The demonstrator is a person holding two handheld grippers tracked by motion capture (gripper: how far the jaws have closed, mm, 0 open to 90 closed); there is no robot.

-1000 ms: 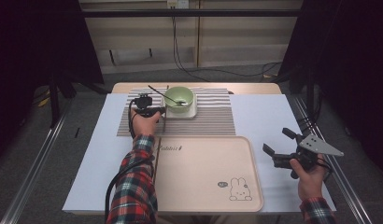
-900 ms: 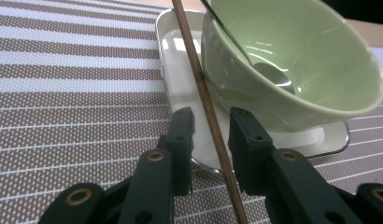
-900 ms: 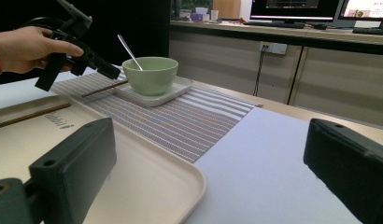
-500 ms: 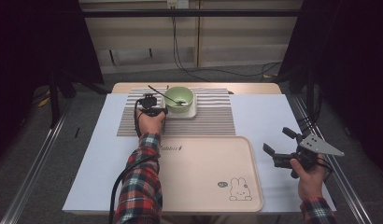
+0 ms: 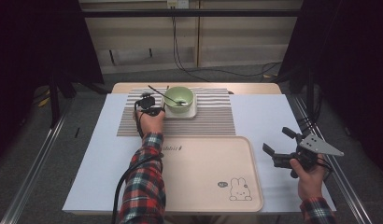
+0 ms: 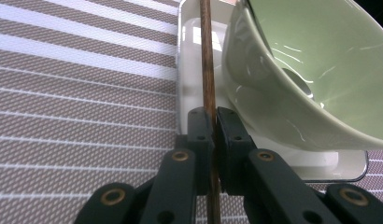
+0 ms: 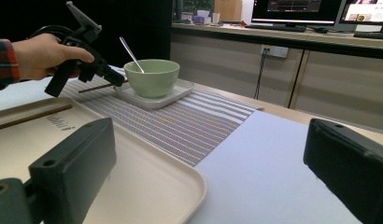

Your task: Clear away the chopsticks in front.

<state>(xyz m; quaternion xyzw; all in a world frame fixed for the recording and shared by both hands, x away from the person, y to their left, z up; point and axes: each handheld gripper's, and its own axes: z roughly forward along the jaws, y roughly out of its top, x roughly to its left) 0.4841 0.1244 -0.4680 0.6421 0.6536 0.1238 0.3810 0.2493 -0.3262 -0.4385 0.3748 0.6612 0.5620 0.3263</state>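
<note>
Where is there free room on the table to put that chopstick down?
The beige tray is mostly bare between its bunny print and the chopstick already lying near its left edge. The striped mat is free right of the white plate. It is crowded around the green bowl, where the left tool grips the chopstick.

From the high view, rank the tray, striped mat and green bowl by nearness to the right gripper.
Measured from the right gripper:
1. Tray, just to its left, at the near edge.
2. Striped mat, beyond the tray.
3. Green bowl, on its white dish at the mat's far side.

L gripper [image 6: 212, 122] clamped, R gripper [image 5: 284, 144] wide.
</note>
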